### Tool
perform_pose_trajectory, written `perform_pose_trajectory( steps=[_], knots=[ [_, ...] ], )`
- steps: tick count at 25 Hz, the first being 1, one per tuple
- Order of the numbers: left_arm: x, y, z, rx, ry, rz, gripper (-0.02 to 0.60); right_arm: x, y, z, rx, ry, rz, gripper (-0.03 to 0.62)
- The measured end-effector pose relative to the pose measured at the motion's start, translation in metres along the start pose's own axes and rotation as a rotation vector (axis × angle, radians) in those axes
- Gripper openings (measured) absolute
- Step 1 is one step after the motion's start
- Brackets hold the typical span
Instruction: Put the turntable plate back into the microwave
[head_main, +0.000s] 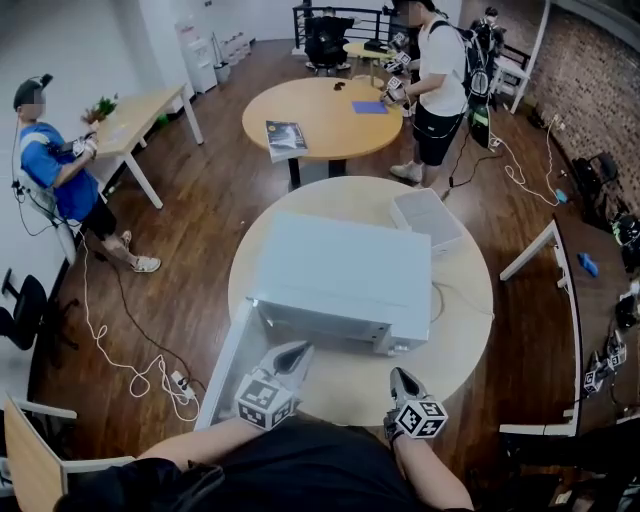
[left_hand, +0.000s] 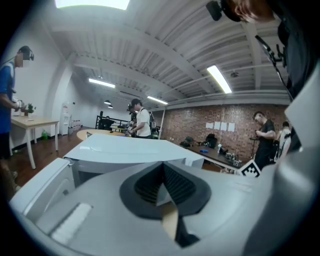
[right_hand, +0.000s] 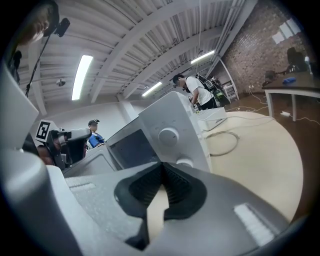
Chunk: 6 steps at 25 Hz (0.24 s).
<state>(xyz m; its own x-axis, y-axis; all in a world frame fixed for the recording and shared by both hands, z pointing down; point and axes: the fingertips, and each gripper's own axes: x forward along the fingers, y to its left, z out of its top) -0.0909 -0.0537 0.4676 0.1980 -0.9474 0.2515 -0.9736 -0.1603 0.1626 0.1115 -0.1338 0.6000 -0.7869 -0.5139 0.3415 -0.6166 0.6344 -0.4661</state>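
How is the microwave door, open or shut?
Open: the door stands swung out from the front left edge of the microwave, toward the person.

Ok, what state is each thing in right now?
microwave door: swung open.
left hand-held gripper: shut, holding nothing.
right hand-held gripper: shut, holding nothing.
white tub: upright, open-topped.
power cable: lying loose.

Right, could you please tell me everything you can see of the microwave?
The microwave is a boxy, pale grey-white appliance, seemingly painted metal, standing upright near the middle of the round beige table. Its door hangs swung open at the front left. The front panel on its right carries two round knobs, one above the other. A cable lies looped on the tabletop by its right side.
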Motion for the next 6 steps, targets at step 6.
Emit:
perform_pose_trajectory(
  steps=[6],
  knots=[
    [0.002,-0.013,-0.002,0.012,0.015,0.002,0.006,-0.006,-0.006,-0.002,0.01,-0.001,0.006,0.002]
  ],
)
